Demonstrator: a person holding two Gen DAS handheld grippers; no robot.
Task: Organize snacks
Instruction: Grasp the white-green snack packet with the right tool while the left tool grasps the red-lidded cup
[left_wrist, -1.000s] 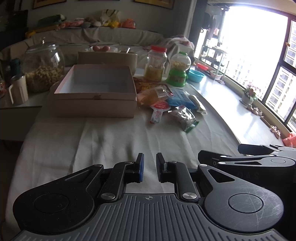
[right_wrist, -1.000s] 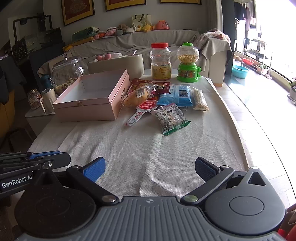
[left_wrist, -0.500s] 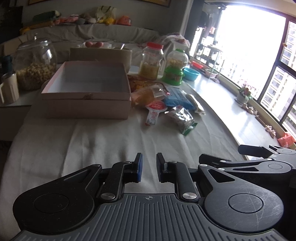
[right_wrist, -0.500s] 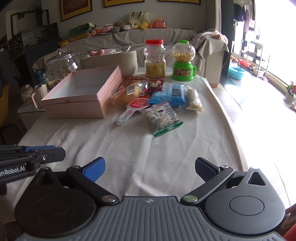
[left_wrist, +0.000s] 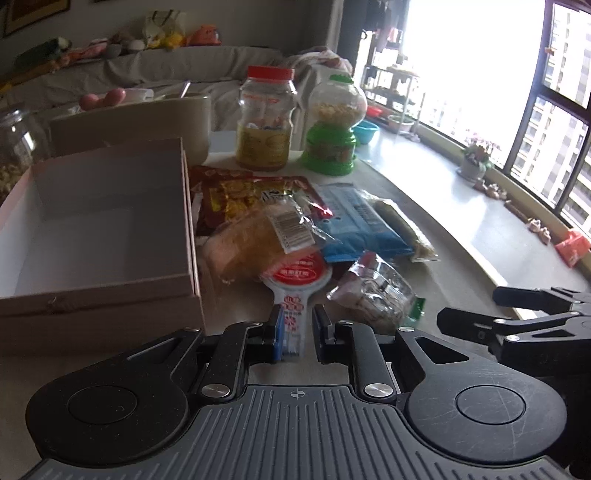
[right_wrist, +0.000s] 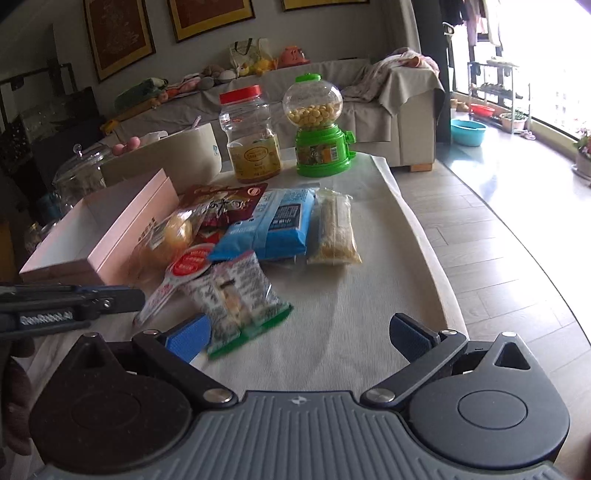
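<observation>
An open pink box (left_wrist: 99, 221) (right_wrist: 92, 236) sits empty on the cloth-covered table. Beside it lies a pile of snacks: a red-and-white spoon-shaped pack (left_wrist: 295, 291) (right_wrist: 177, 273), a bread bag (left_wrist: 255, 240), a red packet (right_wrist: 225, 203), a blue pack (left_wrist: 354, 221) (right_wrist: 277, 225), a clear yellow bar pack (right_wrist: 334, 229) and a green-edged clear pack (left_wrist: 376, 291) (right_wrist: 236, 295). My left gripper (left_wrist: 297, 334) has a narrow gap, and the tail of the red-and-white pack lies between its fingers. My right gripper (right_wrist: 299, 334) is wide open just before the green-edged pack.
A red-lidded jar (right_wrist: 251, 136) and a green candy dispenser (right_wrist: 317, 129) stand at the table's far end. A beige tub (right_wrist: 173, 155) and a glass jar (right_wrist: 79, 177) are behind the box. The table's right edge (right_wrist: 424, 236) drops to the floor.
Both grippers have moved forward to the snack pile. The left gripper's fingers now straddle the tail of the red-and-white pack. The right gripper stays wide open.
</observation>
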